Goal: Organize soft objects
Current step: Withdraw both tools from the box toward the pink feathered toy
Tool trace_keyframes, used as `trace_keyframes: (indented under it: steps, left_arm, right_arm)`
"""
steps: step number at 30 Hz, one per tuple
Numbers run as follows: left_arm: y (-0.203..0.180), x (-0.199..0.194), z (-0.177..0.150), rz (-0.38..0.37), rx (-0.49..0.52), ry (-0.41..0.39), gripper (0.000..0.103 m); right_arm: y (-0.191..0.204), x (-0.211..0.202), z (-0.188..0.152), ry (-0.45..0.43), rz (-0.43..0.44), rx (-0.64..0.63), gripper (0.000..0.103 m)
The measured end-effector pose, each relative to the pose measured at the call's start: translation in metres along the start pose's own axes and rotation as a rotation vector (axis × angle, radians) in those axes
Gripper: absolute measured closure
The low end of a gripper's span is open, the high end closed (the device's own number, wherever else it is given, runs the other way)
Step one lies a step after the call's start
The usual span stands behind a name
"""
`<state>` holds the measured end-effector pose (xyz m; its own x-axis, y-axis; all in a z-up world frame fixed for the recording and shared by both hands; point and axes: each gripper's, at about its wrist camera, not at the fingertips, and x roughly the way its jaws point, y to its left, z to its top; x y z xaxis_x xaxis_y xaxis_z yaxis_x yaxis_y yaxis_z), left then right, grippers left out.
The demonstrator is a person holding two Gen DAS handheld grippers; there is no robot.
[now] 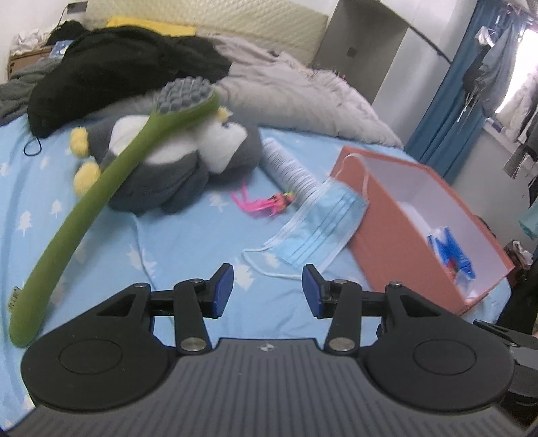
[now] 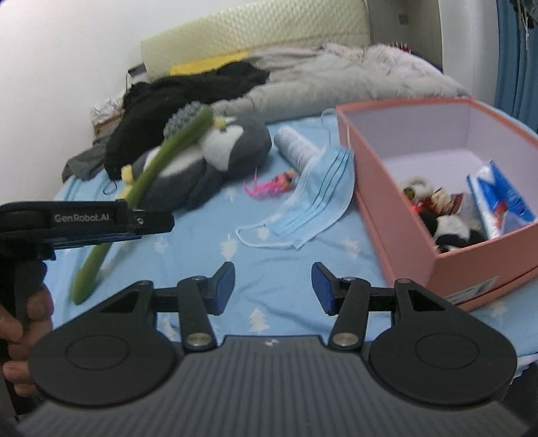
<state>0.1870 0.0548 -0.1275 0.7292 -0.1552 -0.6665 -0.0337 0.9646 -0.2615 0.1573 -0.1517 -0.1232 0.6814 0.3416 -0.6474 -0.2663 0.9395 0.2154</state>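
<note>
where pleated mask (image 1: 316, 228) lies flat, fuzzy penguin plush (image 1: 175, 161) bulges roundly.

bed (image 1: 168, 242): plush (image 1: 175, 161) left | mask (image 1: 319, 222) leaning on box (image 1: 386, 242) right | brush (image 1: 111, 181) across plush

A home bedroom: a bed (image 1: 175, 242) with a tree-print blue sheet, far padded headboard (image 1: 235, 23), clothes (image 1: 487, 67) hanging at right.
</note>
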Motion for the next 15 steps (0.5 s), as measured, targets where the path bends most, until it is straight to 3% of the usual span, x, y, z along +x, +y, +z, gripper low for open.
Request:
trace_keyframes:
  steps: [3,5,15]
  left_arm:
    - [0.009,0.025,0.005,-0.014,0.017,0.015,0.052]
    - [0.013,0.044,0.011,-0.018,0.031,0.026,0.051]
    - [0.031,0.149,0.051,-0.034,0.122,0.078,0.044]
  right_arm:
    - [0.005,0.021,0.002,0.016,-0.006,-0.021,0.048]
    - [0.007,0.036,0.003,0.014,-0.016,-0.027,0.038]
    - [0.003,0.118,0.016,0.007,-0.061,-0.03,0.038]
